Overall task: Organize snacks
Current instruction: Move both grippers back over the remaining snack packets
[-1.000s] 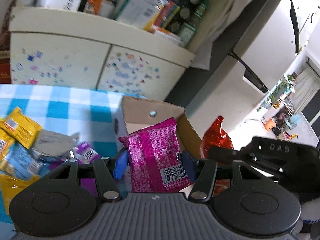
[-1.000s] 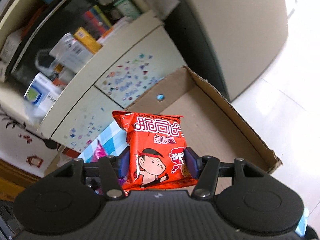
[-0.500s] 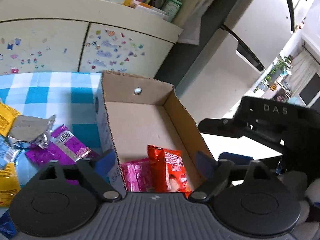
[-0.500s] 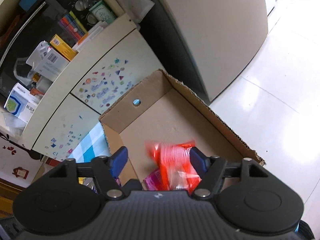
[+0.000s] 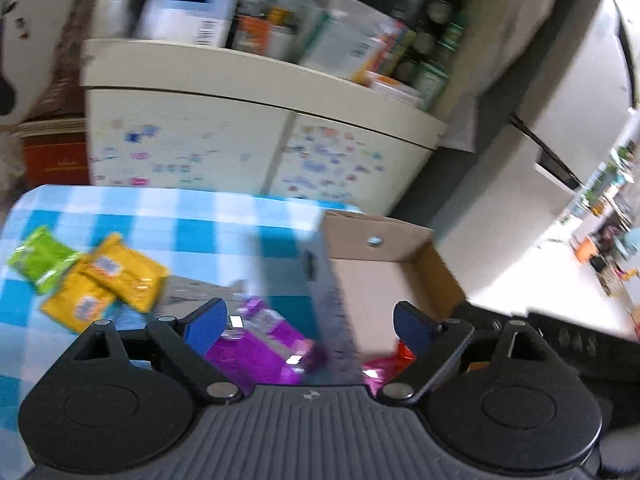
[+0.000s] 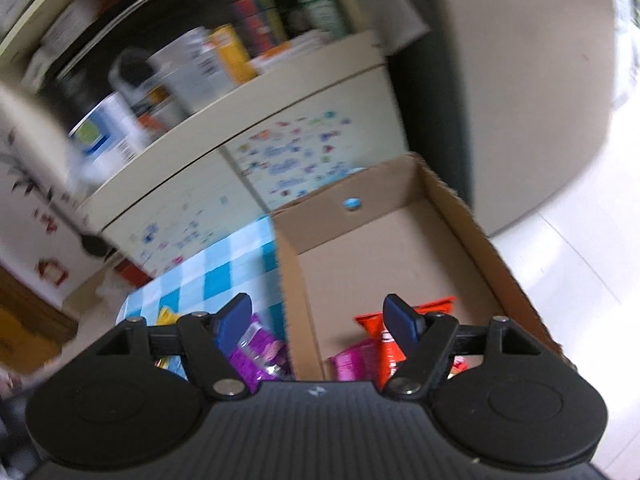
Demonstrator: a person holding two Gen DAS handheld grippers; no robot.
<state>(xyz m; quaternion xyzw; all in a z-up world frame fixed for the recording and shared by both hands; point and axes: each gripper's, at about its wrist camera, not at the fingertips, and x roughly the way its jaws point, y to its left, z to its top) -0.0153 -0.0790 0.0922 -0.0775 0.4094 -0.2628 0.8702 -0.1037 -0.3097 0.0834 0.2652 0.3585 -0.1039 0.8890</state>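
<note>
Behind table: cream cabinet (image 5: 256, 136) with two doors covered in small colourful stickers (image 5: 320, 164), top shelf crammed with blurred boxes, white-blue carton (image 5: 192, 0), orange-yellow packs (image 6: 232, 54), dark jars (image 6: 316, 8). Right of cabinet: dark gap, then tall pale appliance (image 6: 532, 92), glossy white floor (image 6: 592, 264). Far left: red box (image 5: 56, 160) low by wall, wall with red decals (image 6: 50, 274); blue-white checked tablecloth (image 5: 168, 220) over table, all motion-blurred.
</note>
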